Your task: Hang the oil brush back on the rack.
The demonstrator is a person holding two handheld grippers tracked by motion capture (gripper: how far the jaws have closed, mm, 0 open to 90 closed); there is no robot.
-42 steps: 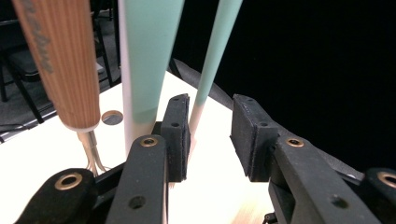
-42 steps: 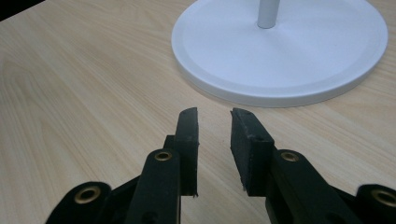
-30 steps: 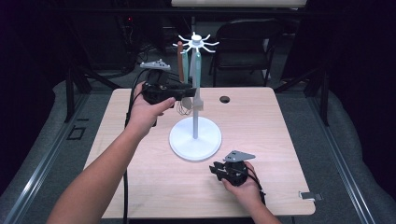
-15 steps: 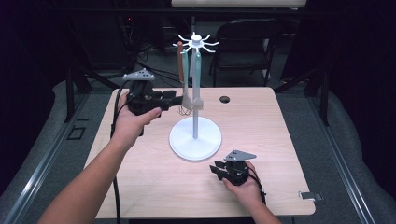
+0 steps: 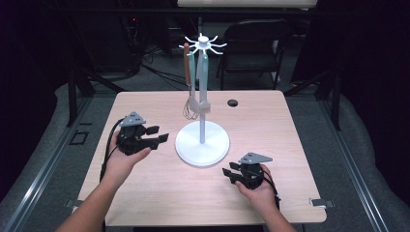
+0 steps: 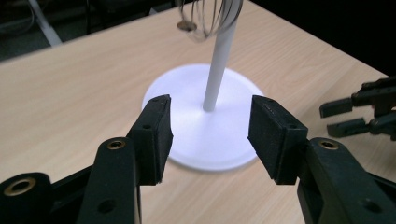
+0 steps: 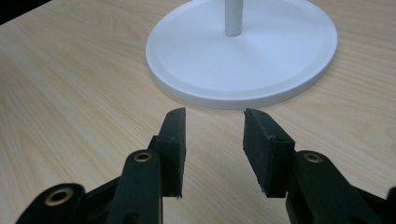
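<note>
No brand, label or lettering can be read on anything here.

Your left gripper sits low over the table, left of the white stand, and its jaws have just been opening — they now stand wide apart with nothing between the pads. In the left gripper view the gap between them frames the stand's round base and its pole, but they touch neither.

Your right gripper rests near the table's front edge, just beside the base on its near right side. Its jaws have also been opening — moderately apart, empty, with bare wood between them in the right gripper view.

The utensils hang from the stand's hooked top: a wire whisk with a brown handle and a pale grey utensil beside it, both well above your two grippers and untouched by them.
</note>
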